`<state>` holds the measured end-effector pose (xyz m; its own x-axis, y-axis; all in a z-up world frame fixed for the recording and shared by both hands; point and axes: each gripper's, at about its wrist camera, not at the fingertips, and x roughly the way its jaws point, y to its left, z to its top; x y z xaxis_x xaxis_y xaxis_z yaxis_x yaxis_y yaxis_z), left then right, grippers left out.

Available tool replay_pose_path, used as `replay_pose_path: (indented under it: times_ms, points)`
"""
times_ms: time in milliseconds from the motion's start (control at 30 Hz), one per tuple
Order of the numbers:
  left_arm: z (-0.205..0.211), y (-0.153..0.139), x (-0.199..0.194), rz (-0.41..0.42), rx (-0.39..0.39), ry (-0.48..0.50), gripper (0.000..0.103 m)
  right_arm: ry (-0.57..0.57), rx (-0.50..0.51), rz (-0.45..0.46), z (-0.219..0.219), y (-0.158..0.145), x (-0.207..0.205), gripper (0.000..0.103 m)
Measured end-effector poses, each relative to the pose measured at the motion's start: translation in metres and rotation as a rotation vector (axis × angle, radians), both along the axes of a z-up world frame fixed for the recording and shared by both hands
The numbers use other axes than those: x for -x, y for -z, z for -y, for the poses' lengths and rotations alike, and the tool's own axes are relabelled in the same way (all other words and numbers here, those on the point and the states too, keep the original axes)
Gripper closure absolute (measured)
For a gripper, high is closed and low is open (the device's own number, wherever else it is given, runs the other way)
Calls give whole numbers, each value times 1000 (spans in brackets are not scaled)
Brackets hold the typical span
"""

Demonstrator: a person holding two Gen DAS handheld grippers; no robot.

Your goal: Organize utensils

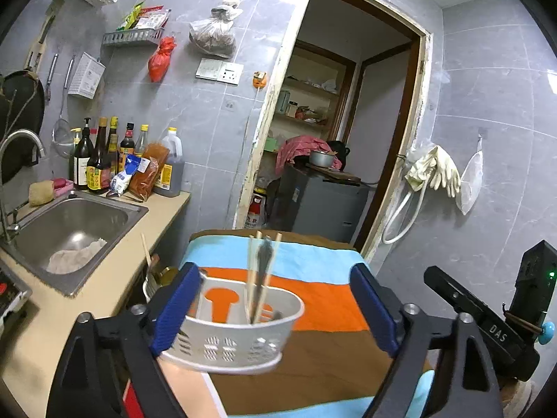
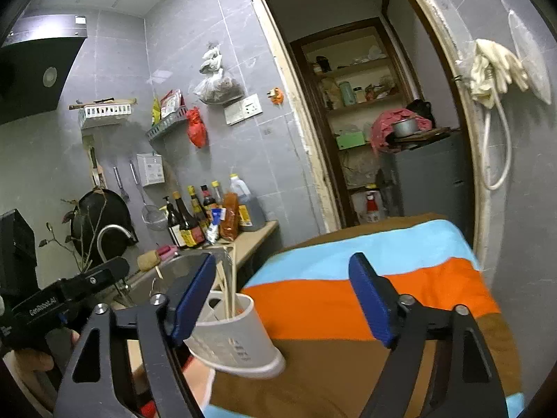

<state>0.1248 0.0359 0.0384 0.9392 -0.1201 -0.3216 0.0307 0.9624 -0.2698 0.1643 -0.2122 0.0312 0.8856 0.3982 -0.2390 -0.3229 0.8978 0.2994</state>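
Left wrist view: left gripper [image 1: 275,308] has its jaws spread wide, blue pads [image 1: 175,308] well apart, nothing pinched. White caddy [image 1: 236,334] sits btwn them, nearer the left pad, which overlaps its left end; can't tell if they touch. Right pad is clear of it. Caddy stands upright on a striped cloth [image 1: 323,299] (brown, orange, light blue bands) that covers a table. Inside it: chopsticks [image 1: 251,271] and a dark-handled utensil [image 1: 263,264], all standing and leaning slightly, tips above the rim. Right gripper's body shows at the right edge of this view.

Right wrist view: right gripper [image 2: 283,304] also gapes wide, w/ nothing between the pads but cloth [image 2: 348,299]. Caddy [image 2: 236,334] lies just beside the left pad [image 2: 193,301], outside the gap, partly hidden behind it; chopsticks [image 2: 228,287] poke up past the pad. Left gripper's body is at the left edge, held in a hand [image 2: 28,358].

Further out, left of the table: counter [image 1: 163,216] w/ a steel sink [image 1: 69,230], a rag in its basin, tap [image 1: 21,142] at its back. Row of sauce bottles [image 1: 104,160] stands at the wall end of the counter. Tiled wall above carries wire racks, hanging bags, a strainer. Beyond the table an open doorway [image 1: 348,104] shows shelves and a grey cabinet w/ a pot on top. Gloves [image 1: 435,170] hang on the wall right of the door.
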Motion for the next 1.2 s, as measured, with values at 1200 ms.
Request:
replay_pose_path:
  times_ms: [1200]
  points:
    - [47, 10, 115, -102, -106, -114, 1, 130, 140, -70, 67, -17, 135, 2]
